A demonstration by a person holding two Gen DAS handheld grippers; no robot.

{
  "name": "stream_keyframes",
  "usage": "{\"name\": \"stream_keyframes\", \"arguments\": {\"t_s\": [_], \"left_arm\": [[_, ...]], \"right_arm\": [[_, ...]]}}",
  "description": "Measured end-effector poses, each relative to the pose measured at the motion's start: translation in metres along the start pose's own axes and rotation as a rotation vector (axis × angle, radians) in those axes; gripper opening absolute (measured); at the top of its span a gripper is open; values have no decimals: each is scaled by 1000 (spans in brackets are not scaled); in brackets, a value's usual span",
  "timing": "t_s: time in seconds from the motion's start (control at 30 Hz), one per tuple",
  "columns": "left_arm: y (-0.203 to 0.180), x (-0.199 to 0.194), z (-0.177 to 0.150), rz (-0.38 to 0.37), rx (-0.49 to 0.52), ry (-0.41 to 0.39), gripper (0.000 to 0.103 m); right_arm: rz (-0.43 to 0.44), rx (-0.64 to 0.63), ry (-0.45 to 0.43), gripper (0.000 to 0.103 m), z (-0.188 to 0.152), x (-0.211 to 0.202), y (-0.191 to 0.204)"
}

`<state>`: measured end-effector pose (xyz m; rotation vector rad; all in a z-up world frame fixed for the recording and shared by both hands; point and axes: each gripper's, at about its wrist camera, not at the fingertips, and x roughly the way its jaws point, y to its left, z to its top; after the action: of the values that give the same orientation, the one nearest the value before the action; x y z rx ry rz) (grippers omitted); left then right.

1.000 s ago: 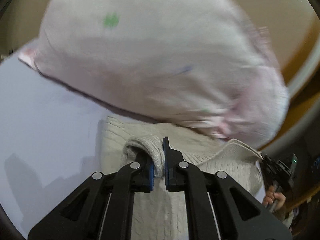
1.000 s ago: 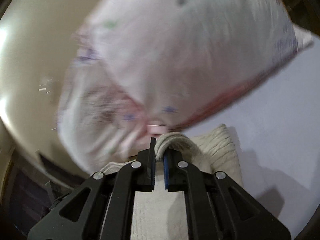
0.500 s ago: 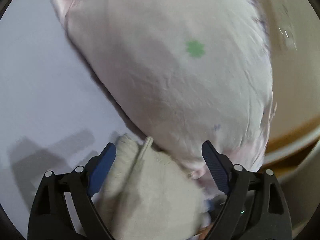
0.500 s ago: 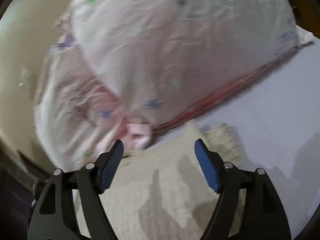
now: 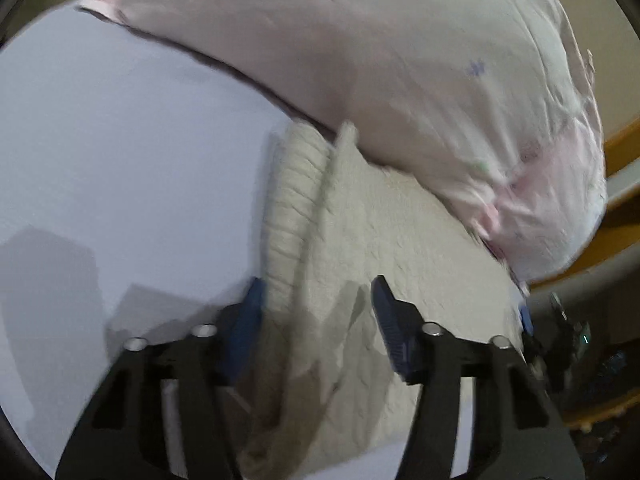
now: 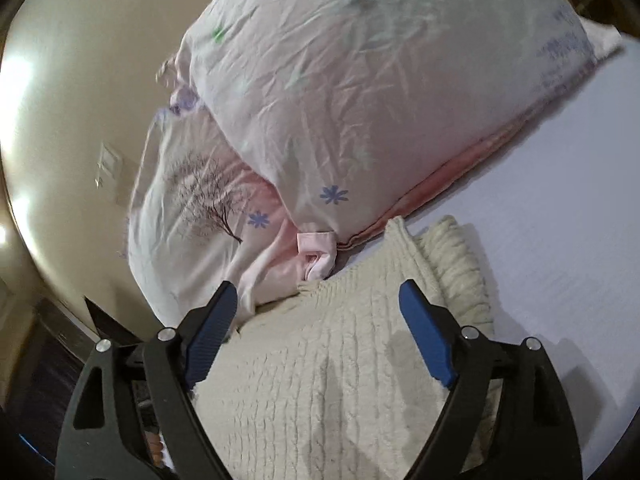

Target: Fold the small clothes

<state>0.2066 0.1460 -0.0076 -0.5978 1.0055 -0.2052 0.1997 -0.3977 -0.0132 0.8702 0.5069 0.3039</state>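
A cream cable-knit sweater (image 5: 372, 240) lies flat on the pale lavender bed sheet (image 5: 120, 160), its far edge against a pillow. It also shows in the right wrist view (image 6: 340, 360). My left gripper (image 5: 316, 308) is open and empty, hovering over the sweater's left edge, where a ribbed fold (image 5: 292, 192) lies. My right gripper (image 6: 316, 320) is open and empty above the sweater's far part, its jaws wide apart.
A large pale pink pillow (image 6: 360, 92) with small flower prints lies behind the sweater; it also shows in the left wrist view (image 5: 400, 60). A second pillow with a tree print (image 6: 192, 200) lies under it. A beige wall (image 6: 80, 80) is beyond.
A second ago both grippers were shut on the sweater's edge. They let go and opened, and the sweater now lies flat. The left gripper has since shifted over the sweater's left edge.
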Motion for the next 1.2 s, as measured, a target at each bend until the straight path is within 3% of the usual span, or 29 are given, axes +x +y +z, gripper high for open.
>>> {"name": "stream_keyframes", "arguments": {"t_s": [0.07,0.13,0.2,0.23,0.3,0.33,0.43,0.53,0.67,0.73,0.77,0.83,0.9,0.97,1.0,1.03,1.07,1.13,1.2], "left_arm": [[5,-2,-4,3,-20,-44,35],[8,-1,-4,-10,-33,-22,20],[4,5,-1,-31,-65,-4,17],[1,5,0,-53,-87,-3,16],[-5,-1,2,-199,-168,-3,14],[-16,-9,4,-263,-185,-19,14],[-64,-18,9,-360,-140,-45,14],[-149,-17,7,-472,-29,-33,14],[-249,36,-15,-565,87,70,14],[-283,81,-31,-572,87,157,15],[-300,116,-41,-566,75,242,15],[-310,163,-54,-559,11,392,16],[-303,177,-56,-661,-71,447,20],[-289,161,-48,-789,-92,422,21],[-281,146,-41,-800,-76,375,33],[-272,129,-34,-795,-52,317,45],[-256,105,-27,-747,-13,236,67],[-222,65,-18,-511,71,91,73],[-197,52,-16,-342,115,36,73]], "right_arm": [[44,15,-15,84,1,-2,0],[51,-5,-32,84,2,-11,2],[61,-17,-30,84,2,-14,5],[60,-22,-26,84,1,-14,6],[54,-30,-24,84,2,-12,10],[57,-32,-25,84,3,-12,12],[72,-46,-44,84,6,-20,16],[51,-80,-77,84,9,-25,23],[-12,-108,-140,84,15,-42,19],[-62,-111,-164,84,18,-48,14],[-91,-108,-173,84,20,-51,10],[-121,-104,-188,84,23,-58,4],[-114,-84,-195,84,28,-66,-4],[-79,-51,-168,86,33,-67,-10],[-66,-38,-139,87,34,-65,-12],[-48,-23,-81,89,35,-59,-13],[-43,-20,-36,91,35,-55,-13],[-62,-11,64,93,36,-41,-14],[-97,38,186,93,37,-19,-20]]}}
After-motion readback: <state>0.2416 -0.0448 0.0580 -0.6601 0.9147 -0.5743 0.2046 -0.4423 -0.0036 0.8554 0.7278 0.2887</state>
